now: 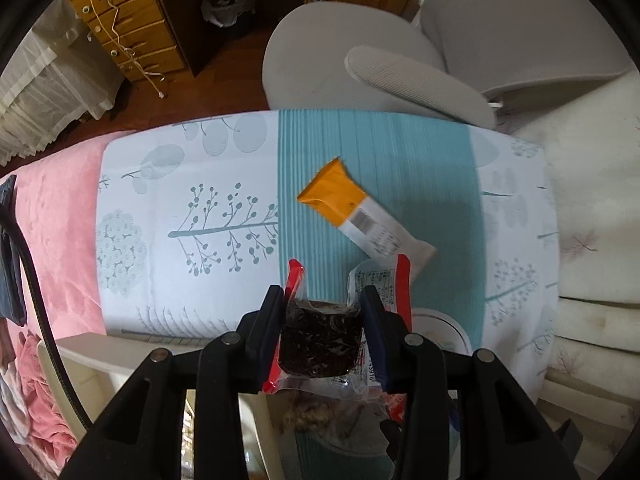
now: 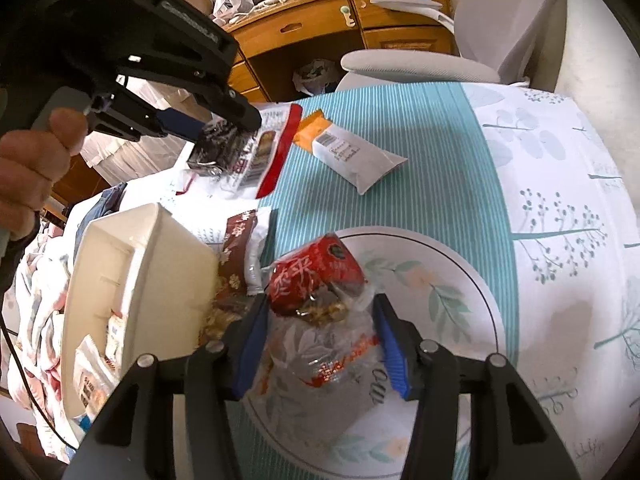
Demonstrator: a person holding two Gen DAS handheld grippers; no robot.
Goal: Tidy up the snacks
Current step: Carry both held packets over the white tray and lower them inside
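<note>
Patterned cloth (image 1: 192,216) in white with grey-green trees and a teal striped band down the middle covers the counter (image 2: 540,184). Behind it stand one grey padded office chair (image 1: 400,44) and one wooden desk with drawers (image 1: 132,28), with dark wooden floor between them. Pink and white bedding (image 1: 60,220) lies along the left side.

Two black handheld tongs with blue pads are in view. The left tongs (image 1: 322,304) are pressed together on one clear, red-edged packet holding a dark brown cake (image 1: 318,336), lifted above the cloth; in the right wrist view a hand (image 2: 28,160) holds these tongs from the left. The right tongs (image 2: 320,312) are spread around one clear plastic bag with a red printed top and nuts inside (image 2: 320,280). That bag lies on one white round plate with a leaf pattern and dark rim line (image 2: 460,280). Whether the pads touch the bag cannot be told.

One orange and white snack wrapper with a barcode (image 1: 360,216) lies flat on the teal band, well apart from the plate. One brown and white snack packet (image 2: 244,248) lies between the plate and one white plastic bin (image 2: 140,272), which is tilted at the counter's left edge with several small white packets (image 2: 96,364) inside.
</note>
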